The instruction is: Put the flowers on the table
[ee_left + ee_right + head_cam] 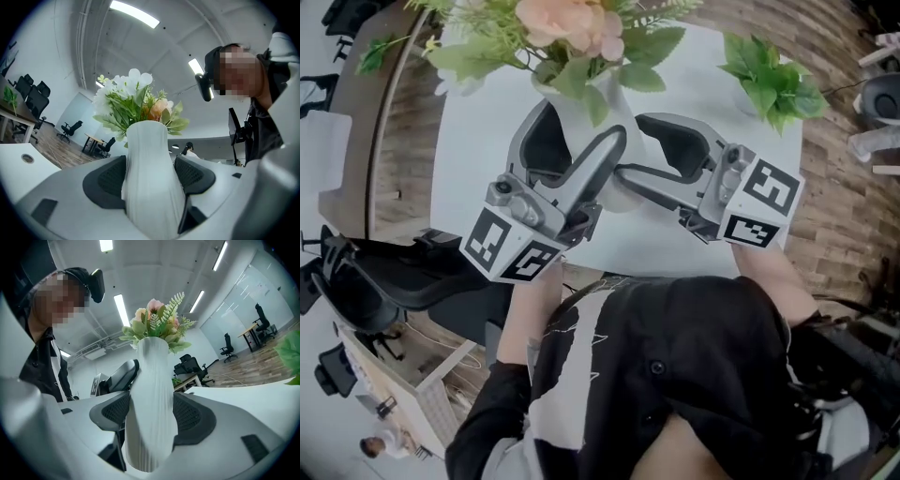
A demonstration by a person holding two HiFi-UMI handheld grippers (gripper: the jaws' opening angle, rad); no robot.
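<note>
Head view: left gripper [577, 150] and right gripper [649, 161] both clamped on white vase [581, 114] from opposite sides, over white table [478, 150]; flowers [572, 28] beyond fingertips. Left gripper view: vase upright between pads [105, 180], both pads touching its ribbed sides. Right gripper view: same vase wedged between pads [192, 416], blooms above jaws. Whether base touched table, unclear.

Leafy green plant [773, 84], black office chairs [36, 97]
</note>
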